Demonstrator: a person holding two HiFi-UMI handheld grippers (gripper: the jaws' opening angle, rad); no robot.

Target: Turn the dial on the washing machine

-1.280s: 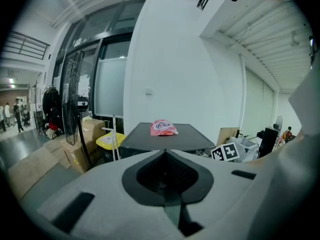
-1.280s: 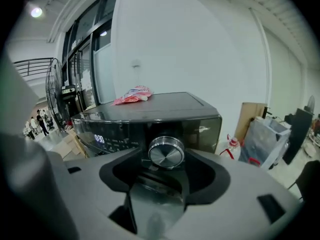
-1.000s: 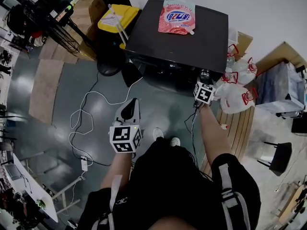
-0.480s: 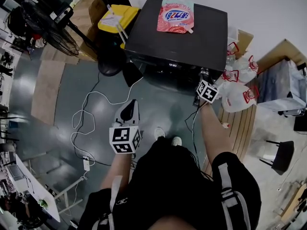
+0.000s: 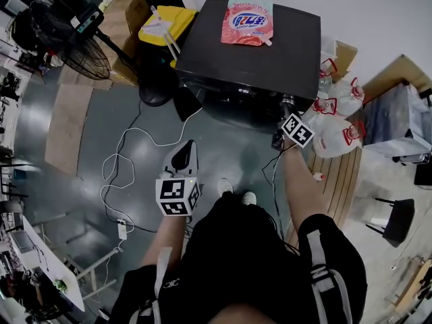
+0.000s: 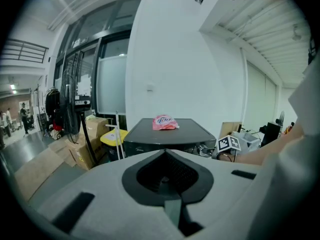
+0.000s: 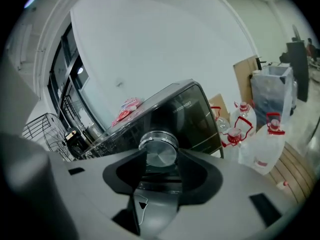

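Note:
The black washing machine (image 5: 256,52) stands in front of me, against the white wall. Its silver dial (image 7: 159,151) sits on the front panel near the right end. My right gripper (image 7: 159,156) reaches up to the panel, and its jaws are closed on the dial's two sides. In the head view the right gripper (image 5: 289,108) is at the machine's front right corner, its marker cube tilted. My left gripper (image 5: 183,152) hangs low over the grey floor, short of the machine, shut and holding nothing. In the left gripper view the machine (image 6: 165,136) is seen ahead, beyond the left gripper (image 6: 165,156).
A pink detergent pouch (image 5: 247,21) lies on the machine's lid. Large water bottles with red caps (image 5: 334,137) stand to its right. A yellow bin (image 5: 162,24), cardboard boxes and a floor fan (image 5: 81,52) are to the left. White cables (image 5: 118,171) trail across the floor.
The right gripper's marker cube has shifted a little to the right and turned clockwise at the machine's front. The left gripper has stayed in place.

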